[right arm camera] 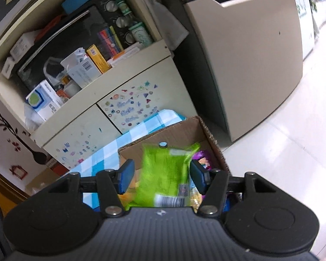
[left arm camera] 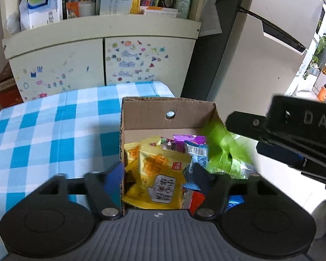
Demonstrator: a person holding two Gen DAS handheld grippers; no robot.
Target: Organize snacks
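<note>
"DAS" on right gripper [left arm camera: 293, 134] (cut off)

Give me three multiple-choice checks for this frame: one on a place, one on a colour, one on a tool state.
1. Where does the brown cardboard box stand?
A. on the floor
B. on the blue-and-white checked tablecloth
C. on the cabinet shelf

2. What colour is the snack packet between the fingers of the right tool?
A. red
B. white
C. lime-green

3. How is the left tool set?
A. open
B. shut on a packet
C. out of view

Answers:
1 B: checked cloth shows behind and left of the box.
2 C: the blurred lime-green snack packet fills the gap between the blue pads.
3 A: its fingers stand wide apart, one on either side of the box's left wall.
</note>
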